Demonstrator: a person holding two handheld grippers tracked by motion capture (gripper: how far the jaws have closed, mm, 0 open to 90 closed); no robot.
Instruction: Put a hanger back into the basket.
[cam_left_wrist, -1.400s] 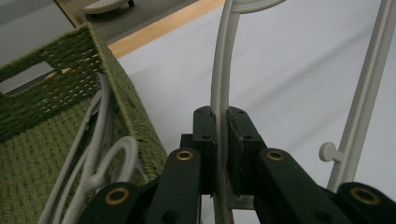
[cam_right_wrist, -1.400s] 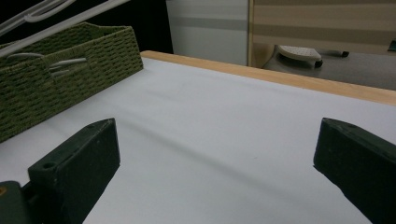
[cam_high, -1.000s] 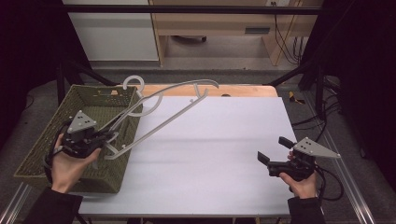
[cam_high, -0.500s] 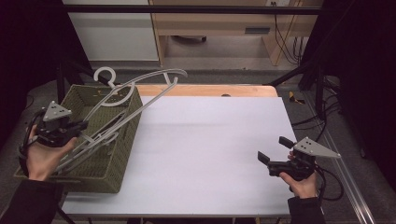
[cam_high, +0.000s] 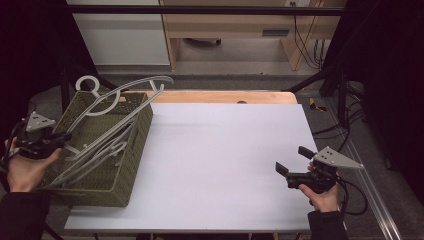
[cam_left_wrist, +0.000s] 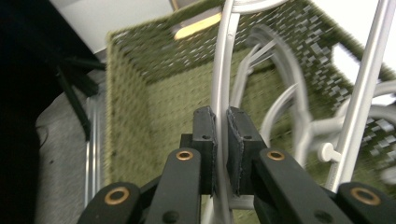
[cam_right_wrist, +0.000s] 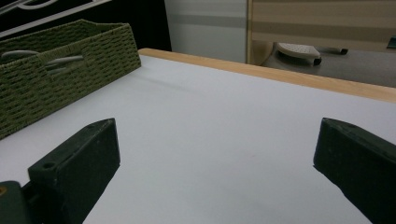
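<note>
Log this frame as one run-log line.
left gripper: shut on grey metal hanger | hanger: over green woven basket | right gripper: open above white table

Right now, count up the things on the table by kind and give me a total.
Green woven basket: 1
Grey hangers: several, tangled, exact number not clear
Grippers: 2, left gripper, right gripper
Total: 3, plus the hangers
</note>
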